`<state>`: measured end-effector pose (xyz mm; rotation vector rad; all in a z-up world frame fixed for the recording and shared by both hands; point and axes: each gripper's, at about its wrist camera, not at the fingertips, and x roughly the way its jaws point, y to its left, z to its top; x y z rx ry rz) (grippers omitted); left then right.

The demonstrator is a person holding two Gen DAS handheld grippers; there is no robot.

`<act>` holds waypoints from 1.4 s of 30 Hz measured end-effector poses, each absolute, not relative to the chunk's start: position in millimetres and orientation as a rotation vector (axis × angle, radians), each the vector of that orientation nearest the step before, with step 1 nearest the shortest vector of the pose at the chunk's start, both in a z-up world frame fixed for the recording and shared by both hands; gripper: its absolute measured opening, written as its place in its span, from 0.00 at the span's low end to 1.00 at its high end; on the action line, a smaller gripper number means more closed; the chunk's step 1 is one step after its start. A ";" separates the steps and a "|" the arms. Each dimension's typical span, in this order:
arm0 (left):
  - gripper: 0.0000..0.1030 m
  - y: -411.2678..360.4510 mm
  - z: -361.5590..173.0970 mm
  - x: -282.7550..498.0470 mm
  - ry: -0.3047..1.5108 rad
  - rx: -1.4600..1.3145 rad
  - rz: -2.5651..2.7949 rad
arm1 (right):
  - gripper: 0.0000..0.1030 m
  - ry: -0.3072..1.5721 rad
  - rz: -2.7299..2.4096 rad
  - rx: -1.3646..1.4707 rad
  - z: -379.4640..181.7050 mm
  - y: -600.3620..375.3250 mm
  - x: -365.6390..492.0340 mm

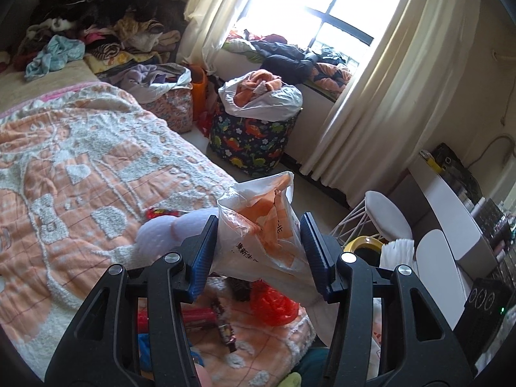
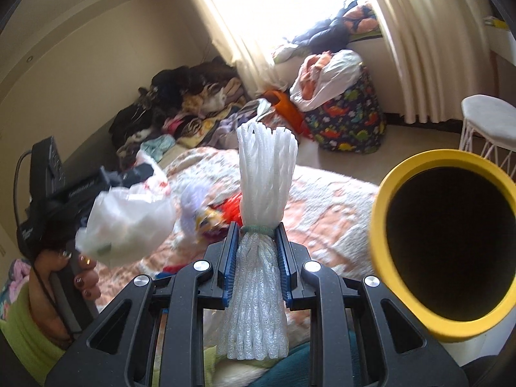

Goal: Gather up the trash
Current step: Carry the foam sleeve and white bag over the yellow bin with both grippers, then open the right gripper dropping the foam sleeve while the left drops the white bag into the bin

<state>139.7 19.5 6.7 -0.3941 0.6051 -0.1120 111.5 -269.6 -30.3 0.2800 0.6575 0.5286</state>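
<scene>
sunlight is pouring through a window point(image 1: 325, 9) with cream curtains point(image 1: 380, 90) at the far side of a cluttered bedroom, and the bed point(image 1: 80, 161) with its orange and white blanket is filling most of the left wrist view. taking the bed as the landmark: clothes point(image 1: 96, 16) are lying heaped at its far end, a dinosaur-print fabric bin point(image 1: 251, 142) is standing on the floor just beyond its far corner, stuffed with a white bag of orange cloth, and a white stool point(image 2: 487, 125) is standing past the bin, well apart from the bed. a yellow-rimmed trash can point(image 2: 441, 235) is sitting off the bed's near right edge, its dark opening facing the right wrist camera.

over the bed's near corner the left gripper point(image 1: 258, 251) is holding a crumpled white and orange plastic bag point(image 1: 258, 225); the bag is sitting between the blue pads, the left one pressing against it, the right one just beside it, so i cannot tell how firm the grip is. below it, small wrappers point(image 1: 225, 332) and a red plastic scrap point(image 1: 274, 303) are lying on the blanket.

the right gripper point(image 2: 257, 264) is clamping a bundle of white foam netting point(image 2: 261, 219), upright and tied with a greenish band, above the bed's near edge and just left of the trash can.
</scene>
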 end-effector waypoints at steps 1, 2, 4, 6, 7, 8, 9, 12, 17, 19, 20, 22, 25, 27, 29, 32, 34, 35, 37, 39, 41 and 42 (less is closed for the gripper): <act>0.42 14.9 7.1 140.1 0.604 -0.386 -0.116 | 0.21 0.653 0.517 0.284 -30.0 -273.3 113.4; 0.42 10.9 7.3 140.7 0.603 -0.380 -0.121 | 0.21 0.646 0.503 0.291 -30.0 -279.9 114.9; 0.42 1.3 7.7 142.4 0.603 -0.363 -0.133 | 0.21 0.639 0.483 0.305 -28.8 -290.8 117.6; 0.42 -9.1 8.2 144.0 0.604 -0.344 -0.146 | 0.21 0.632 0.457 0.320 -28.2 -301.1 121.7; 0.42 -13.3 8.1 145.3 0.605 -0.336 -0.150 | 0.21 0.626 0.444 0.328 -28.2 -308.3 123.2; 0.42 -18.9 8.3 146.4 0.605 -0.326 -0.156 | 0.21 0.623 0.434 0.333 -27.2 -311.6 123.9; 0.42 -23.8 7.9 147.5 0.605 -0.317 -0.161 | 0.21 0.620 0.422 0.337 -27.4 -316.4 124.4; 0.42 -38.9 6.9 150.0 0.610 -0.296 -0.180 | 0.21 0.611 0.386 0.360 -27.3 -330.0 126.5; 0.42 -63.6 4.7 153.4 0.614 -0.253 -0.205 | 0.21 0.602 0.333 0.407 -29.4 -356.2 130.2; 0.42 -72.0 3.5 154.5 0.616 -0.237 -0.211 | 0.21 0.601 0.313 0.423 -29.6 -365.3 132.8; 0.42 -76.3 2.7 155.3 0.618 -0.230 -0.215 | 0.21 0.599 0.301 0.430 -31.2 -369.3 132.2; 0.42 -86.6 1.0 157.8 0.621 -0.209 -0.219 | 0.21 0.603 0.285 0.439 -32.0 -376.0 134.5; 0.42 -99.8 -3.5 163.3 0.630 -0.185 -0.227 | 0.21 0.602 0.249 0.446 -35.6 -388.0 134.8; 0.42 -110.9 -6.2 167.2 0.631 -0.159 -0.230 | 0.21 0.602 0.232 0.455 -36.8 -395.5 136.3; 0.43 -120.8 -7.7 169.0 0.631 -0.139 -0.235 | 0.21 0.601 0.214 0.467 -37.3 -403.5 138.8; 0.43 -133.4 -13.4 174.4 0.637 -0.109 -0.244 | 0.21 0.607 0.193 0.487 -40.9 -415.7 143.4; 0.43 -142.7 -17.2 178.3 0.643 -0.087 -0.247 | 0.21 0.613 0.177 0.501 -44.0 -422.3 145.0; 0.43 -146.1 -19.1 180.0 0.645 -0.079 -0.248 | 0.21 0.615 0.171 0.505 -44.8 -425.9 145.3; 0.43 -153.9 -23.3 183.9 0.653 -0.063 -0.252 | 0.21 0.618 0.157 0.513 -47.2 -430.9 146.5; 0.43 -161.5 -27.2 189.1 0.659 -0.049 -0.255 | 0.21 0.620 0.142 0.520 -49.2 -436.4 147.3; 0.43 -168.9 -30.5 192.5 0.663 -0.032 -0.257 | 0.21 0.621 0.126 0.527 -51.3 -440.9 148.3; 0.43 -173.2 -32.5 194.9 0.664 -0.022 -0.260 | 0.21 0.621 0.118 0.533 -52.6 -443.8 148.9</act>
